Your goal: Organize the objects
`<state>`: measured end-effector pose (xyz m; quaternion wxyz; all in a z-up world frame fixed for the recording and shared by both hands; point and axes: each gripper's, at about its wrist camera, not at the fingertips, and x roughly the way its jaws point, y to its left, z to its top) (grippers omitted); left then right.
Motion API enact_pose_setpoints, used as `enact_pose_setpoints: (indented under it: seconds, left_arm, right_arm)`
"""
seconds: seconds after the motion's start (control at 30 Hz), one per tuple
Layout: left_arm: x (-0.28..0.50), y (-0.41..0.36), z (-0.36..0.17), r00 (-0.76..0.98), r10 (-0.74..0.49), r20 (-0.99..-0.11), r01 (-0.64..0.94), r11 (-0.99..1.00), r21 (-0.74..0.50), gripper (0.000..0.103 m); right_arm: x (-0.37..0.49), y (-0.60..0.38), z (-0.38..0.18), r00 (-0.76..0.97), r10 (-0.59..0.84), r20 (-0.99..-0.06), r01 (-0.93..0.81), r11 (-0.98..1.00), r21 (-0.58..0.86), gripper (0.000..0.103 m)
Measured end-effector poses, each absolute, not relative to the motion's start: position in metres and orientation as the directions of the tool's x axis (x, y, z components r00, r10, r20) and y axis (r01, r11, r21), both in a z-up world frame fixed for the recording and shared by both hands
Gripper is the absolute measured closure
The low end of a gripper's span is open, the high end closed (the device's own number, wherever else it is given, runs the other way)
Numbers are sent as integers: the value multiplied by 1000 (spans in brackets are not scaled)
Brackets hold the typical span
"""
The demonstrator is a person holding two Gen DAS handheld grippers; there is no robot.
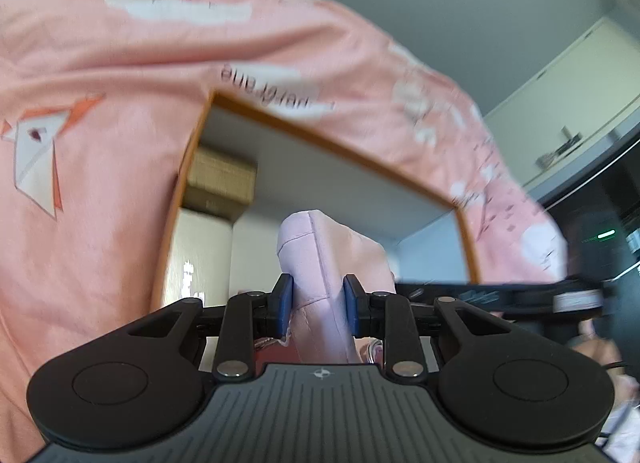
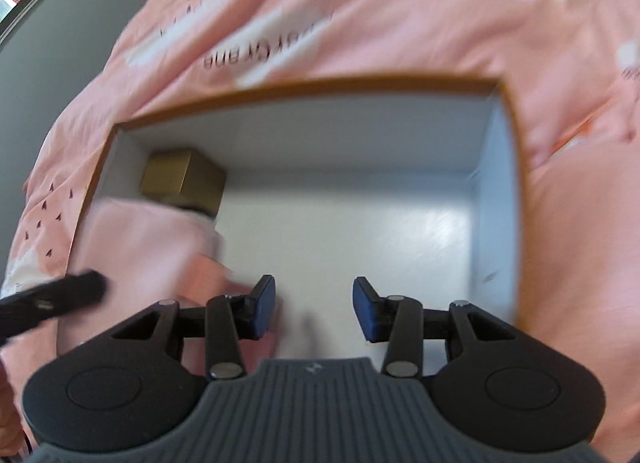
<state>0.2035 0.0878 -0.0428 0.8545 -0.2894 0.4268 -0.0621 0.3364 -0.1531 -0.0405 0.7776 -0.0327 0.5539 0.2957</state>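
Blue pads of the left gripper (image 1: 318, 305) were clamped on a pale pink folded cloth (image 1: 328, 259), which stood up between the fingers and rose above their tips. In the right wrist view the same cloth (image 2: 160, 247) lay at the near-left side of the box (image 2: 320, 89), partly over its white floor and close to the left wall. The right gripper (image 2: 314, 311) stood spread, with nothing between its pads; only the white box floor showed in the gap, and the cloth edge lay just beside the left pad. A small brown carton (image 2: 182, 183) sat in the far-left corner of the box, just behind the cloth. The box had an orange-brown rim and white inner walls. It rested on a pink bedspread (image 2: 400, 23) printed with white patches and dark lettering, which surrounded it on all visible sides.
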Motion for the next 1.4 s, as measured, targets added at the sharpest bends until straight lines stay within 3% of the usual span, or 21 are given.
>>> enact_pose_setpoints:
  seconds: [0.23, 0.4, 0.7, 0.8, 0.87, 0.93, 1.03, 1.23, 1.4]
  left_arm:
    - [203, 74, -61, 580, -308, -754, -142, 873, -466, 73]
    - [209, 59, -61, 551, -233, -801, -84, 940, -331, 72]
    - [209, 47, -59, 517, -184, -836, -1, 976, -216, 61]
    - [201, 42, -50, 545, -133, -828, 34, 990, -136, 61]
    - [198, 41, -48, 548, -123, -827, 56, 992, -110, 65]
    - [199, 39, -50, 532, -125, -837, 83, 992, -95, 78]
    - [204, 34, -59, 505, -86, -859, 95, 995, -43, 84]
    - [204, 38, -60, 511, -102, -854, 83, 994, -69, 84]
    - [182, 42, -33, 591, -133, -796, 70, 991, -113, 83]
  right_arm:
    - [327, -155, -43, 171, 492, -854, -489, 795, 360, 58]
    - [322, -149, -55, 64, 555, -829, -448, 758, 473, 57]
    - [313, -131, -72, -6, 561, -828, -451, 737, 503, 59]
    - [314, -126, -79, -29, 566, -824, -446, 731, 517, 71]
    - [313, -123, -81, -41, 566, -823, -450, 725, 522, 75]
    - [310, -119, -81, -49, 568, -822, -464, 716, 522, 75]
    - [308, -115, -83, -40, 547, -836, -475, 726, 497, 75]
    - [307, -112, -89, -32, 525, -850, -471, 742, 476, 74]
    - [294, -120, -64, 36, 551, -833, -530, 718, 452, 69]
